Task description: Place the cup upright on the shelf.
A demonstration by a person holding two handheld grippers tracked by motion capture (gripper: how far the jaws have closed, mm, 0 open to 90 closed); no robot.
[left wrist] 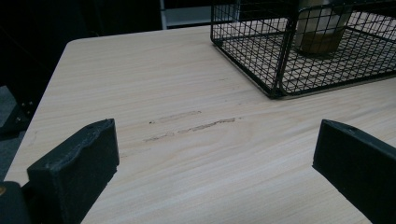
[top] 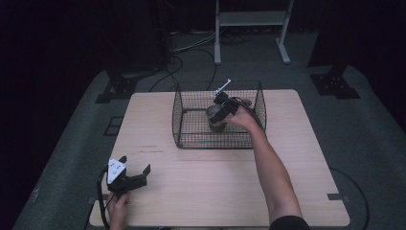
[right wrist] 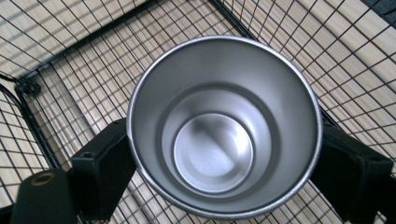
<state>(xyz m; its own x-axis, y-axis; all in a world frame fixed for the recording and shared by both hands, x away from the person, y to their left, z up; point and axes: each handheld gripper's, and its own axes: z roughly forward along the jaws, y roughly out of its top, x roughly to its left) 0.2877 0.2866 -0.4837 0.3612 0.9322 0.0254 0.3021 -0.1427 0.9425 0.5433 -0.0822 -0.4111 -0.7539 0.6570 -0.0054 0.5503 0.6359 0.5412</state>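
One steel cup in hand: my right gripper has its fingers pressed on opposite sides of the cup's outer wall, just under the rim, inside the black wire basket at the far middle of the counter. Cup stands upright, mouth to the camera, nothing inside. From the high view I cannot tell whether its base rests on the basket floor or hangs just above it.

Handling, my read: thin brushed metal, stiff, light when empty, not fragile. Smooth wall with a taper toward the base, so hard pads could slide downward or let it twist; a hold high up under the rolled rim, square across the widest part, looks safest. Squeezing hard risks little beyond a scuff.

Left gripper sits low at the near-left of the counter, fingers spread wide, nothing between them, aimed toward the basket's near corner.

Surface: pale wood-grain laminate, flat, a few dark scuff marks in front of the left gripper. Basket walls rise high around the cup, so clearance over the wire matters on any lift out.

Room: dark, grey carpet, cables on the floor behind, white frame legs beyond the counter.
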